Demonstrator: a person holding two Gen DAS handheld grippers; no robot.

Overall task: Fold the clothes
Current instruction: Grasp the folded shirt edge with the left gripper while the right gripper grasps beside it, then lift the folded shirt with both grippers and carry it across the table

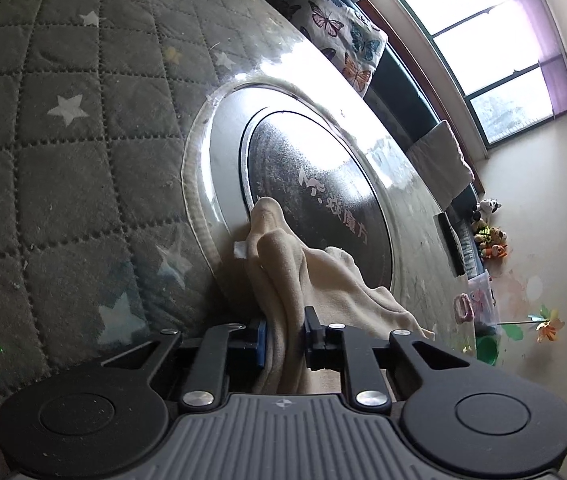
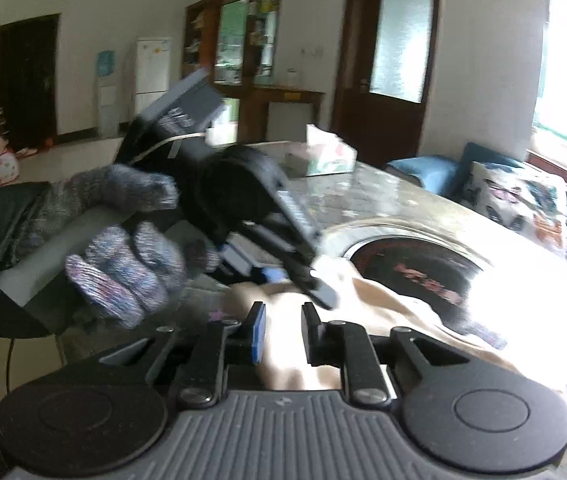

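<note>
A cream cloth (image 1: 303, 276) lies bunched on the table, partly over the rim of a round black cooktop (image 1: 315, 184). In the left wrist view my left gripper (image 1: 285, 332) is shut on a fold of the cloth, which runs up between its blue pad and black finger. The right wrist view is blurred. There my right gripper (image 2: 283, 328) has the cream cloth (image 2: 387, 300) filling the narrow gap between its fingers. Just beyond it is the left gripper (image 2: 295, 284), held by a gloved hand (image 2: 131, 264), tips down on the same cloth.
The table wears a grey quilted star cover (image 1: 63, 140) under clear plastic. A tissue box (image 2: 323, 156) stands at its far end. A butterfly pillow (image 1: 343, 28), a folded blanket (image 1: 439, 164) and small toys (image 1: 491, 236) line a bench under the window.
</note>
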